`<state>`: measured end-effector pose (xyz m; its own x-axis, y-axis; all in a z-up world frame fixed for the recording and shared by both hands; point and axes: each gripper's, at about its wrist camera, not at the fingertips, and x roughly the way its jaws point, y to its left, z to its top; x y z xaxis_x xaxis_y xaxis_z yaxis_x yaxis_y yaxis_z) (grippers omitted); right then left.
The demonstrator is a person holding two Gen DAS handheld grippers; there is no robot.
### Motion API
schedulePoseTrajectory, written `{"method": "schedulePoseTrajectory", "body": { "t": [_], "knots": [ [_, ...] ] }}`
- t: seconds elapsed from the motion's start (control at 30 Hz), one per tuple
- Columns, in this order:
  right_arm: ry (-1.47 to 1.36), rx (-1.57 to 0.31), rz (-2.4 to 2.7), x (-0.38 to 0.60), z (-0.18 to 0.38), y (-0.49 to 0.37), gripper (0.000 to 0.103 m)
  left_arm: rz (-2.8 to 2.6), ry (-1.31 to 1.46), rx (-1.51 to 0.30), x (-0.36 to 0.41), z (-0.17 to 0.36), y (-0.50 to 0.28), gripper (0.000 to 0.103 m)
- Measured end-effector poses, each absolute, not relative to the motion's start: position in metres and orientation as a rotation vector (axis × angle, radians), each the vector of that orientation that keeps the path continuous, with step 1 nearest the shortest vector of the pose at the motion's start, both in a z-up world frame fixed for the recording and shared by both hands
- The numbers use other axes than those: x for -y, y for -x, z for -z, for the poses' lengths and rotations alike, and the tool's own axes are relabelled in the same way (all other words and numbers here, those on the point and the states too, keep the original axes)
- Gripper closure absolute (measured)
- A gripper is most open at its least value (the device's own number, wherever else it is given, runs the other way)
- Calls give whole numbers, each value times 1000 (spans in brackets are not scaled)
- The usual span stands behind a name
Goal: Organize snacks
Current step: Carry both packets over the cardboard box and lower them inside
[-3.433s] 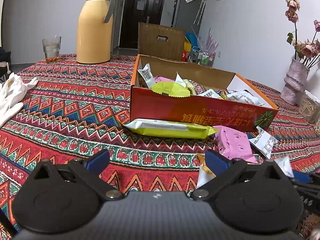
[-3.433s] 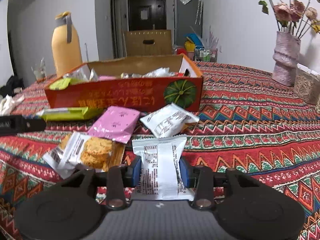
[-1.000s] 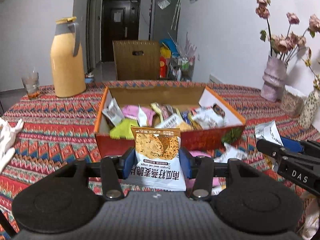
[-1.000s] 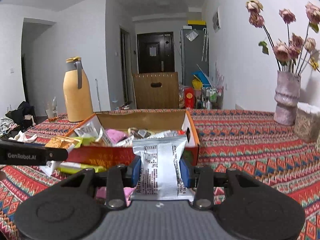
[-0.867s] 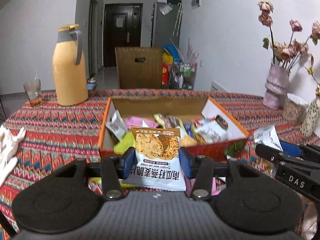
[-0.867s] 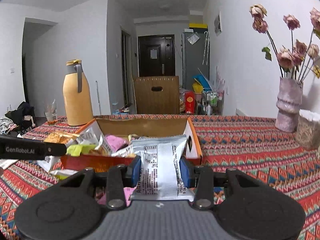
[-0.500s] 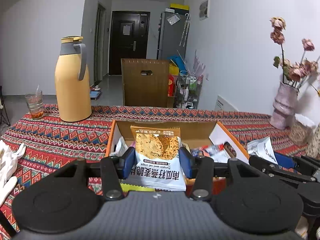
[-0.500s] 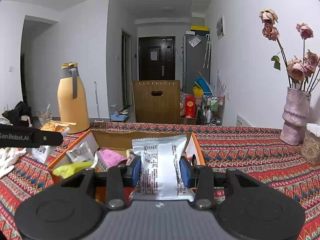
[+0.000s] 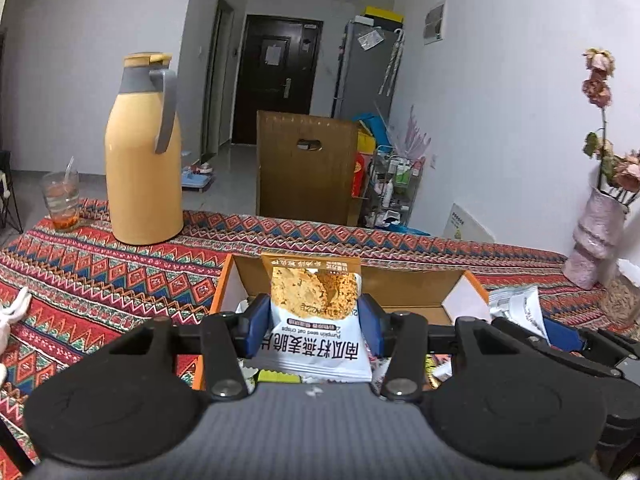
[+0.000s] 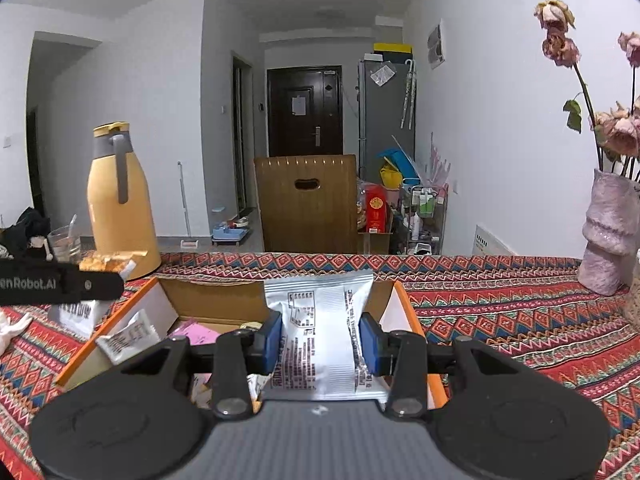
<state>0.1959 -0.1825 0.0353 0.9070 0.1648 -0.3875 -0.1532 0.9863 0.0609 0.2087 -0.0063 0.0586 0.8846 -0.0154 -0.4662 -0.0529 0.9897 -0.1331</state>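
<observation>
left gripper (image 9: 315, 320) clamped on an orange-and-white oat crisp packet (image 9: 316, 312), blue pads (image 9: 256, 324) pressing both sides, held upright above the near edge of the open cardboard box (image 9: 400, 284). right gripper (image 10: 320, 338) closed around a silver-white snack packet (image 10: 316, 332), also upright, over the same box (image 10: 224, 304). inside, a white wrapper (image 10: 128, 340) by the left wall and a pink packet (image 10: 196, 330) near the middle. box resting on the patterned tablecloth (image 10: 500, 312). yellow thermos (image 9: 142, 152) and a glass (image 9: 62, 200) at far left, pink vase (image 10: 610, 236) with dried flowers at far right.
</observation>
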Motion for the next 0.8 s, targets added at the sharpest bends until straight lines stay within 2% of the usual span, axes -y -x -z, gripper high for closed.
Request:
{"method": "schedulePoseTrajectory", "body": {
  "t": [0.27, 0.7, 0.77, 0.8],
  "knots": [
    [-63, -415, -170, 184, -14, -212, 64, -45, 154, -515, 0, -34, -225, 54],
    [-53, -449, -165, 180, 0, -219, 63, -37, 142, -531, 1, -26, -230, 54],
    [-50, -450, -165, 180, 1, -217, 58, -36, 143, -527, 1, -27, -228, 49],
    [-48, -449, -162, 180, 1, -217, 56, -36, 146, -524, 1, -27, -228, 41]
  ]
}}
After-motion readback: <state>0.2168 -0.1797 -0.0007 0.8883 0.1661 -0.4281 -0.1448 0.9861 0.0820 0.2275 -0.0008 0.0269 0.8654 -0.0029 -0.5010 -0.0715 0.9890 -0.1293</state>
